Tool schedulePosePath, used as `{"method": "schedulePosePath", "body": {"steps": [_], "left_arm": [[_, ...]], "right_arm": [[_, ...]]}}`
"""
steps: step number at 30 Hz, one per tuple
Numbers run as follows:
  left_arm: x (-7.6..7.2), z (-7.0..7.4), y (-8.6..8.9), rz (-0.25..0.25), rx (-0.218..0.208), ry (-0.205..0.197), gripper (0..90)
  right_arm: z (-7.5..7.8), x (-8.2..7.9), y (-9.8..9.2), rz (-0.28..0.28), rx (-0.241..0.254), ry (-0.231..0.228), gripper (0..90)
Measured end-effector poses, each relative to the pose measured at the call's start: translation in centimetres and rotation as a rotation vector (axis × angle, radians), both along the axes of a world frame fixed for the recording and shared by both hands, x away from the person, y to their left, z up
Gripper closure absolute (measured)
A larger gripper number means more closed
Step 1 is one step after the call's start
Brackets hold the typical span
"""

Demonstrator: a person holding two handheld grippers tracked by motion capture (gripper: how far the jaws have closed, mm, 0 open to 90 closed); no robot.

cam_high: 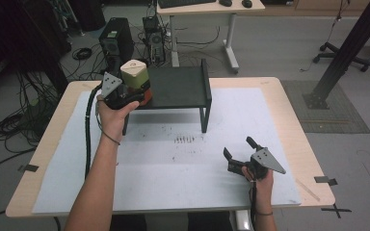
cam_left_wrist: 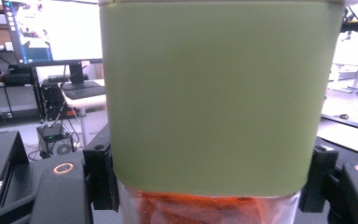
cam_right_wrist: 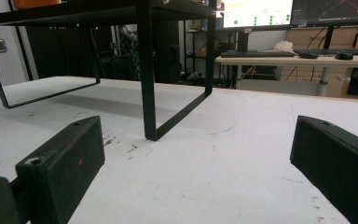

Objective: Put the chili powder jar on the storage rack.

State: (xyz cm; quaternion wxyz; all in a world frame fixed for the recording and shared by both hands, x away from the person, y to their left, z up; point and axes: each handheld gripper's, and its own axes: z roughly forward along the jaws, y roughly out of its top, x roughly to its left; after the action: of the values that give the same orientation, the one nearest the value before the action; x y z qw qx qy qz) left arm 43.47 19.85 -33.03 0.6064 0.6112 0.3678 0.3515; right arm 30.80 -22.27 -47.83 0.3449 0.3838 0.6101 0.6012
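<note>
Left gripper [cam_high: 131,98] clamps jar [cam_high: 135,76] at shelf's [cam_high: 178,86] left edge.

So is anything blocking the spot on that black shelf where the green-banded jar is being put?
Nothing visible does. The left hand-held gripper is shut on the jar at the left end of the black shelf, whose top is bare beside it. Only the raised rail stands at the far right end.

jar [cam_high: 134,75] on rack [cam_high: 180,86], rack on table [cam_high: 279,125]
</note>
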Motion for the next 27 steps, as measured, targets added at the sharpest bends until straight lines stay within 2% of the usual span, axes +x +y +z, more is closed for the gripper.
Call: {"method": "schedulePosePath", "body": {"steps": [27], "left_arm": [[0.04, -0.02, 0.00, -0.001, -0.001, -0.002, 28.7]], "right_arm": [[0.00, -0.01, 0.00, -0.002, -0.001, -0.001, 2.8]]}}
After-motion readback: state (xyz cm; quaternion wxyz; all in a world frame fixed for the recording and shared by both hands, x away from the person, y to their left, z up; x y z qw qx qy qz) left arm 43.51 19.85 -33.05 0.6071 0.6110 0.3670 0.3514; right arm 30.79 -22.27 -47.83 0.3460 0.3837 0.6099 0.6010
